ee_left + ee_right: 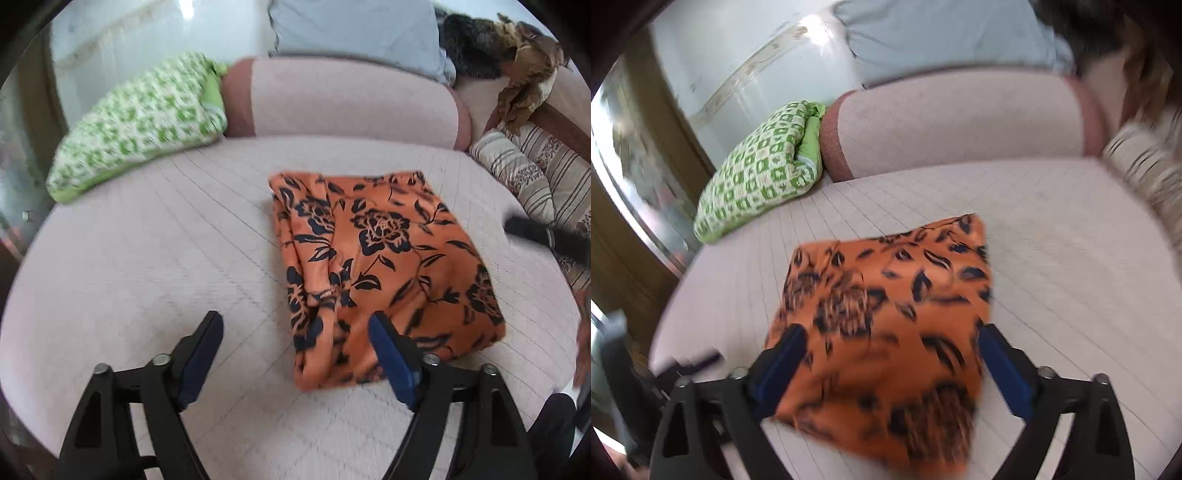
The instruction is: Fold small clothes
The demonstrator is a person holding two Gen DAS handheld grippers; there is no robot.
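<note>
My left gripper (295,328) is spread wide, with the folded orange floral garment (380,269) just beyond its right finger. My right gripper (890,347) gapes above the garment, gripping nothing.

Orange cloth (384,266) with dark floral print, pale pink quilted bed (147,266), green-and-white checked pillow (140,125).

Orange floral garment (380,266): thin woven cloth, soft sheen, softly creased. Quilted cover (155,266) at 9 o'clock of it: pale pink cloth, matt, stitched in a grid of lines. Green-and-white cushion (140,125) at 11 o'clock: printed cotton-like cloth, matt. Striped cushions (532,173) at 2 o'clock: woven cloth, faint shine. Left gripper (295,325): black matt plastic arms, dark blue rubbery pads, small bright metal bolt heads. Right gripper (890,339): same black plastic, blue pads.
</note>
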